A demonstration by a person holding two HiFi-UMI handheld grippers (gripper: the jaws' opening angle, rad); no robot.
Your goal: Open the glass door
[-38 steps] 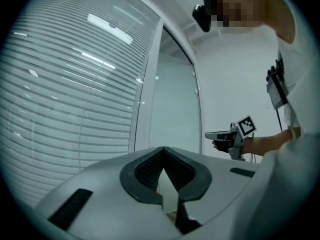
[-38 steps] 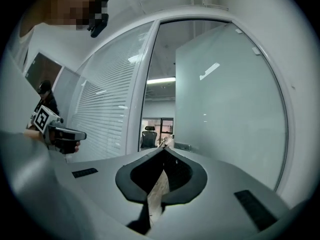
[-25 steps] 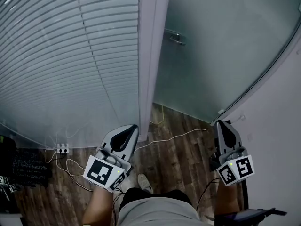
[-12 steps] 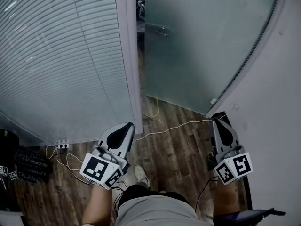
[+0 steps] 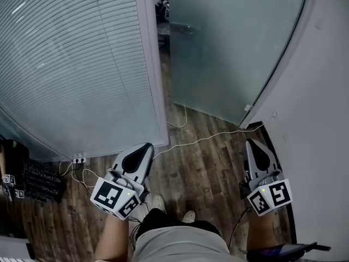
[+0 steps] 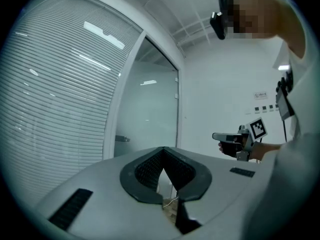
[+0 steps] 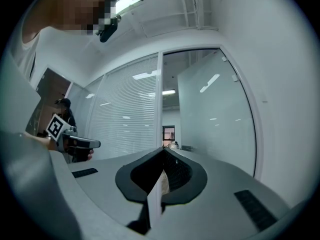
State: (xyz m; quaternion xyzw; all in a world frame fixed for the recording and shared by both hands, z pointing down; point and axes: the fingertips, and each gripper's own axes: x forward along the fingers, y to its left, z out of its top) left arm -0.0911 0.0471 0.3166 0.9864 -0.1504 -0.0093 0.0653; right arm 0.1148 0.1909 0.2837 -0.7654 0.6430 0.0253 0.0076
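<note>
doorway approach: you hold the left gripper (image 5: 146,147) and right gripper (image 5: 252,144) low over the wooden floor (image 5: 202,173), both with tongs pressed together on nothing. the frosted glass door (image 5: 229,48) stands ajar well ahead, with a dark gap between its edge and the frame post (image 5: 151,64) and its handle (image 5: 182,29) just beside that gap. the likely trouble is reaching in with tongs closed: they cannot take the handle, and a tip shoved against smooth glass may skid off. a hard push could swing the door into the wall (image 5: 322,119) at your right. the white cable (image 5: 212,138) trails across the floor before the threshold, so a step forward may snag it.
</note>
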